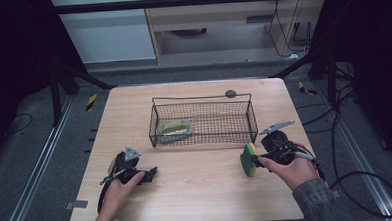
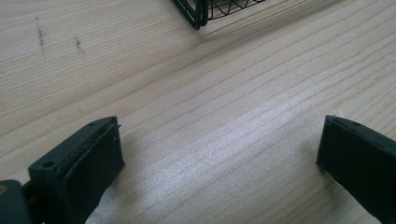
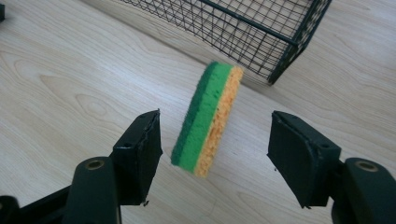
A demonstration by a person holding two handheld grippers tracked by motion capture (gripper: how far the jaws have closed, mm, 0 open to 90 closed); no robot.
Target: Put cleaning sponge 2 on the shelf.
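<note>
Right claw [image 3: 215,154] spread wide around an upright green-and-yellow sponge [image 3: 208,119]; left claw [image 2: 219,154] gapes open, holding nothing.
The pale wooden surface [image 1: 197,190] carries a black wire basket [image 1: 203,121] holding a greenish dish [image 1: 174,128]; the sponge stands on edge just beside the basket's corner, touching neither jaw.

Sponge [image 3: 208,119]: green layer on yellow-orange layer. Wire basket [image 1: 203,121]: black mesh grid. Table [image 1: 197,190]: pale wood grain. Grippers, left [image 2: 219,158] and right [image 3: 215,156]: black. Dish [image 1: 174,127] in basket: grey-green.
</note>
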